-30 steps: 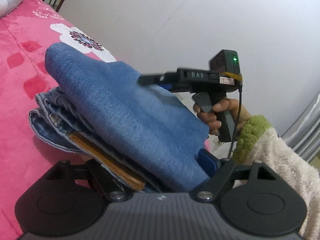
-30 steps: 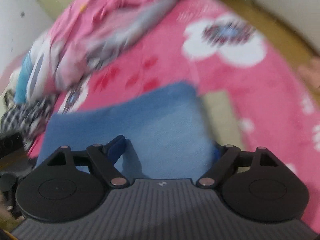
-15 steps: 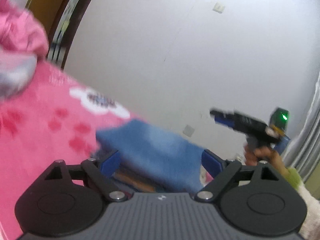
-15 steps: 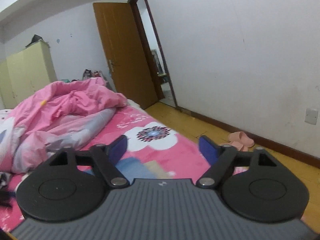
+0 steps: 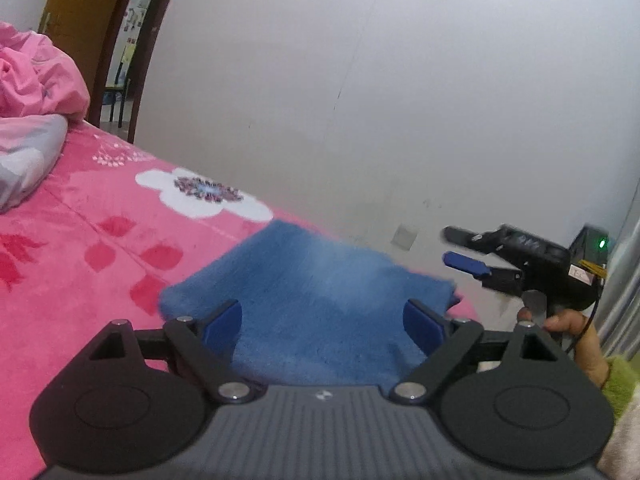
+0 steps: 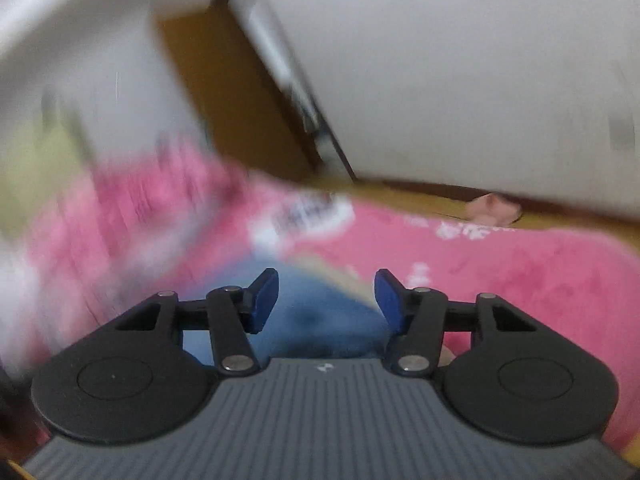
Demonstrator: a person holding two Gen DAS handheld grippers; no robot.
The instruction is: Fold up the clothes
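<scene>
Left gripper point(image 5: 322, 324): jaws spread wide with nothing between the blue pads, held just above the near edge of the folded jeans.
Folded jeans point(image 5: 316, 300): a blue denim stack lying flat on the bedspread, near the bed's edge by the wall; seen as a blue blur under the pads in the right wrist view point(image 6: 316, 312).
Right gripper point(image 6: 326, 298): jaws parted to a middling gap, empty; in the left wrist view point(image 5: 466, 252) it is raised to the right of the jeans, clear of the denim, its trigger held by a hand point(image 5: 560, 320).
Bedspread point(image 5: 80, 248): pink plush with a white flower print beyond the jeans.
Quilt point(image 5: 32, 80): crumpled pink bedding heaped at far left.
Door point(image 6: 224, 92): brown, blurred, at the far wall.
Slipper point(image 6: 494, 208): pink, on the wooden floor past the bed.
</scene>
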